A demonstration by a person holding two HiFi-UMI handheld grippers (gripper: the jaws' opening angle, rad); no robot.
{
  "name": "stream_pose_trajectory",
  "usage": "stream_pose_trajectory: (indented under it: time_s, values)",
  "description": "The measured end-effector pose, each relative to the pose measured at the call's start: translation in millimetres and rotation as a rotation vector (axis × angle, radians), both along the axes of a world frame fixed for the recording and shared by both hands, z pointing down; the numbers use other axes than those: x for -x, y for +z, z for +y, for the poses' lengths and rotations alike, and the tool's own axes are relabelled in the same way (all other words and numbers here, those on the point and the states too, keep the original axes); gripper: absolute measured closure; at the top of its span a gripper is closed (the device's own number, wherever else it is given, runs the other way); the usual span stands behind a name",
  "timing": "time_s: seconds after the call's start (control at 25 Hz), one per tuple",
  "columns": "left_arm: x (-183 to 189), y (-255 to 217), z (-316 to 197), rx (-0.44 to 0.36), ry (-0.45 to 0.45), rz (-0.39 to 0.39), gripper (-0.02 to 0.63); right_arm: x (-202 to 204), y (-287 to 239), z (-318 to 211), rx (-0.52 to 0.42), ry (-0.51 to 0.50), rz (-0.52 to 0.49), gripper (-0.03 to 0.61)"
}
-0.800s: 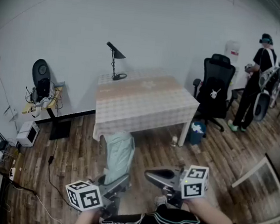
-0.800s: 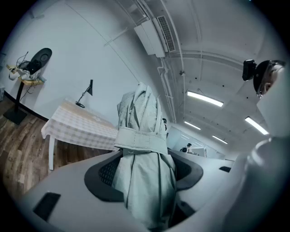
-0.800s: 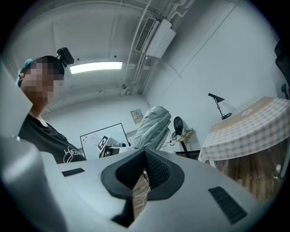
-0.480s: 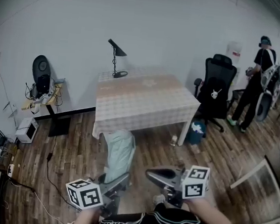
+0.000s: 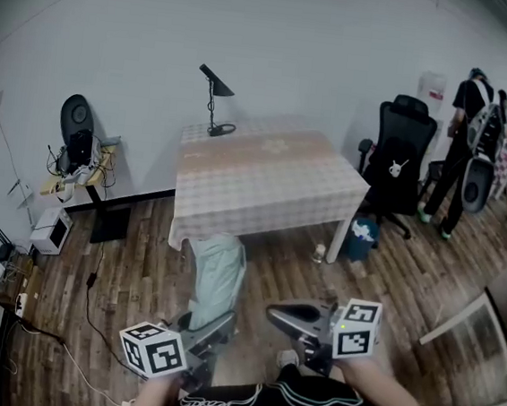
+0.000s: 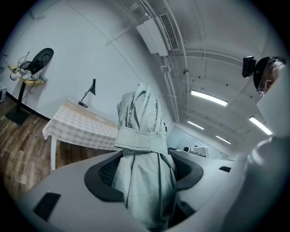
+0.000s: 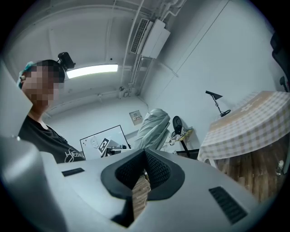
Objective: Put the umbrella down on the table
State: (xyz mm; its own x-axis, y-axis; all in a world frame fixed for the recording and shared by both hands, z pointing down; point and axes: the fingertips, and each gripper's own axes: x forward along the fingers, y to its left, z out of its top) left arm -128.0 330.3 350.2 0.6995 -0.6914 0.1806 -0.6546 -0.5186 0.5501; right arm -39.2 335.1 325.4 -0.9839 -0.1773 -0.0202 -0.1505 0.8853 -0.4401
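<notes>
A folded pale green umbrella (image 5: 216,277) with a strap round it stands up from my left gripper (image 5: 215,331), low and left of centre in the head view. In the left gripper view the dark pads press on both sides of the umbrella (image 6: 142,127), so the left gripper (image 6: 144,174) is shut on it. My right gripper (image 5: 283,317) hovers just to the right, shut and empty; in the right gripper view the right gripper (image 7: 144,168) has its pads meeting, and the umbrella (image 7: 154,128) rises behind it. The table (image 5: 265,176) with a checked cloth stands ahead, past a strip of wooden floor.
A black desk lamp (image 5: 213,103) stands on the table's far left corner. A black office chair (image 5: 400,163) and a small bin (image 5: 359,238) are to its right, with a person (image 5: 465,148) behind. A stand with devices (image 5: 80,157) is at the left wall; a white frame (image 5: 473,324) is at right.
Both grippers and the umbrella keep their places. The room has slid slightly in the head view, and the person at the back right has shifted a little.
</notes>
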Motion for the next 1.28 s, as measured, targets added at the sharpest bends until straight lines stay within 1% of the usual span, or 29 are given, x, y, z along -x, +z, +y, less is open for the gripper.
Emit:
stream_pose_trajectory:
  time_s: [0.2, 0.4, 0.6, 0.8, 1.04, 1.28]
  values:
    - [-2.1, -0.9, -26.3, 0.006, -0.011, 0.000, 0.350, -2.3, 3.2, -27.6, 0.028, -0.012, -0.002, 0.568]
    - [-0.3, 8.4, -56.6, 0.047, -0.030, -0.003, 0.350, -1.6, 6.7, -56.7, 0.050, -0.024, 0.007, 0.568]
    - [-10.1, 13.2, -93.1, 0.067, -0.030, -0.008, 0.350, -10.4, 10.8, -96.0, 0.067, -0.025, 0.009, 0.568]
    - [-18.6, 18.4, -141.6, 0.078, -0.026, -0.046, 0.350, -19.9, 18.7, -144.7, 0.085, -0.022, 0.015, 0.568]
    - [-32.8, 24.0, -203.7, 0.100, -0.039, -0.040, 0.350, -33.5, 26.5, -208.2, 0.112, -0.031, 0.024, 0.568]
    - [-45.1, 29.3, -264.8, 0.113, -0.060, -0.033, 0.350, -46.8, 31.6, -264.1, 0.100, -0.049, 0.049, 0.568]
